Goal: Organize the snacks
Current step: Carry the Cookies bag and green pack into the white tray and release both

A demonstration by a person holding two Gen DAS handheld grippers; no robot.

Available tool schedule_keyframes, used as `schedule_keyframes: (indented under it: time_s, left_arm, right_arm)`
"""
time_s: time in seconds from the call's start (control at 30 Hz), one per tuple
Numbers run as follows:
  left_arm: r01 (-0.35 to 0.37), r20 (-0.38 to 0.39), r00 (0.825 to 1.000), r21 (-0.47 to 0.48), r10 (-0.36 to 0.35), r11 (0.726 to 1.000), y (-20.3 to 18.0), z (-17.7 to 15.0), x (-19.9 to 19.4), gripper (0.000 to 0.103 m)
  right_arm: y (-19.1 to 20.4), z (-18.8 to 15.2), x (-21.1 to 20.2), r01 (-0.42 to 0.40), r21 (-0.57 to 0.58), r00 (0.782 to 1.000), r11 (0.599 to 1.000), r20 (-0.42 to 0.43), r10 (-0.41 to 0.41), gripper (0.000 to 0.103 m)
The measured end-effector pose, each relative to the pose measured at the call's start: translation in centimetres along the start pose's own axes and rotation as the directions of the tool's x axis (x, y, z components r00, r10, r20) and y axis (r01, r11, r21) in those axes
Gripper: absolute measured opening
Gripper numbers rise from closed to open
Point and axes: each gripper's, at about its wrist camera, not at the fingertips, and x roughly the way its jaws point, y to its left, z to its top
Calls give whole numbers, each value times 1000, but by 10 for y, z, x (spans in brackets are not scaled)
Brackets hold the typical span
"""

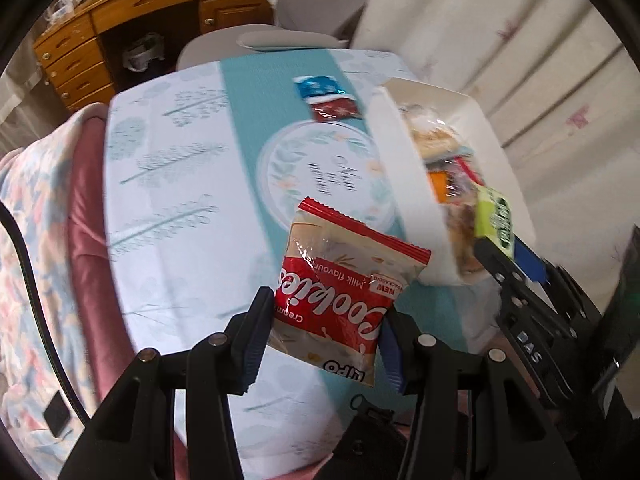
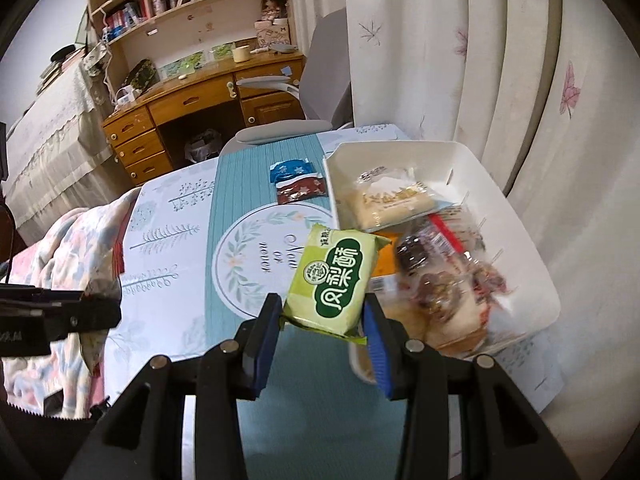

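Observation:
My left gripper (image 1: 326, 340) is shut on a red and white cookies packet (image 1: 344, 284) and holds it above the table, left of the white bin (image 1: 404, 176). My right gripper (image 2: 324, 334) is shut on a green pineapple-cake packet (image 2: 336, 280), held above the table at the near left edge of the white bin (image 2: 516, 216). The right gripper also shows in the left wrist view (image 1: 516, 264) with the green packet (image 1: 494, 216). The bin holds several wrapped snacks (image 2: 392, 200). A blue packet (image 2: 290, 170) and a dark red packet (image 2: 300, 192) lie on the table beyond.
The table has a pale blue patterned cloth (image 2: 172, 248). A floral blanket (image 2: 60, 264) lies at the left. A curtain (image 2: 500, 80) hangs right behind the bin. A grey chair (image 2: 280, 132) and a wooden desk (image 2: 188, 108) stand beyond the table.

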Motion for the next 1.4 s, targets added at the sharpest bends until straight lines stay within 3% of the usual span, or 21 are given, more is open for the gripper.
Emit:
schedule_keyframes:
  time_s: [0.57,0.97,1.03,1.1,1.13,1.2,1.4]
  left_arm:
    - [76,30,997,25,-77,997,-151,4,44,48]
    - [97,74,992,73,-102,993,-219,30,64,48]
    - [90,74,993,77,-96,993,-225,34,68,52]
    - [85,70,993,82,-91,993,-229,38,71,73]
    - [76,76,994,84,-82,994,-230,39,71,76]
    - [64,79,994,91,-71,994,-233,41,71,76]
    - [43,62,997,76,-48,996,-228,44,76,77]
  right_arm:
    - [-125,25,0,-58,-149,998,987,-2,58,41]
    - [-187,37,8,-91,-172,996,981,2,93,41]
    - [-192,36,10,-113,-176,994,978,-11,113,42]
    - [-195,36,12,-124,-182,992,976,-19,122,46]
    - [-196,36,13,-120,-183,993,976,-19,118,48]
    - [-199,37,13,-124,-178,992,976,-17,123,54]
    - [-200,39,17,-132,-160,991,978,-19,130,54]
